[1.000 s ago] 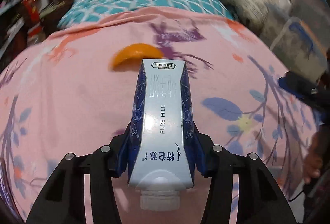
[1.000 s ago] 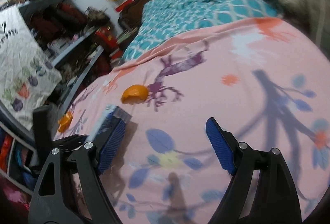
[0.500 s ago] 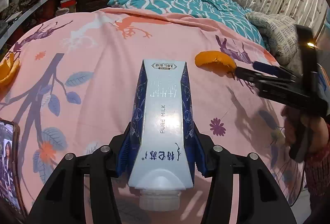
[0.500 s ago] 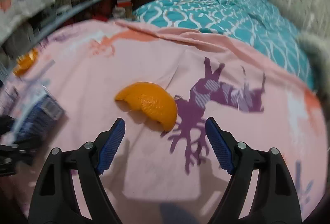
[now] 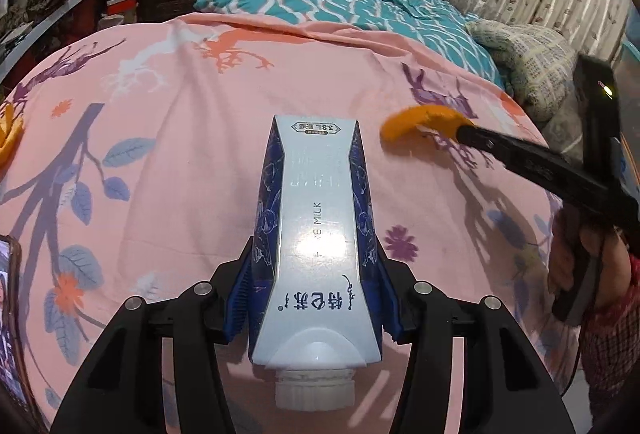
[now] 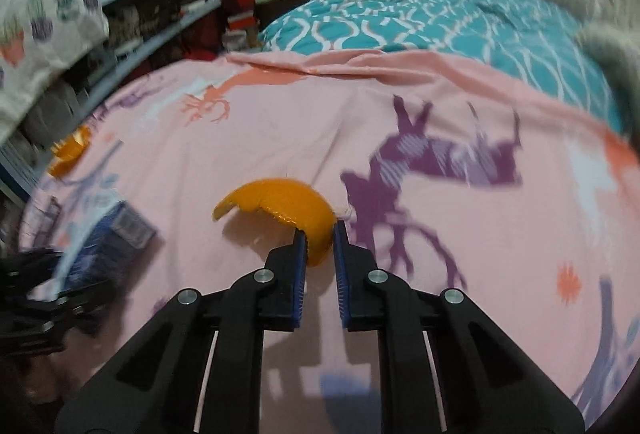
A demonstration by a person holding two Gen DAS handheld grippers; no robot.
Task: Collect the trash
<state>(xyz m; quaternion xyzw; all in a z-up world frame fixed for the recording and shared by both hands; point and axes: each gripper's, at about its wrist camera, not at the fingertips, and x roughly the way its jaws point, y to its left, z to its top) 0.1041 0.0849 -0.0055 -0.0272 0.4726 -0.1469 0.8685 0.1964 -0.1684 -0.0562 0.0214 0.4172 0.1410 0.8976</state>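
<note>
- Since 0.5 s ago: right hand-held gripper went from spread wide short of the orange peel to pinching its near end; left view barely shifted.
- Peel sits on the pink sheet of the bed, far tip down or just off the cloth, can't tell which.
- Left hand-held gripper pressed onto milk carton, held above sheet.
- Grip is near the peel's edge w/ little overlap, so I'd lift slow and straight up; avoid jerks or it may slip.
- 2nd peel at far left edge, likely next.
</note>
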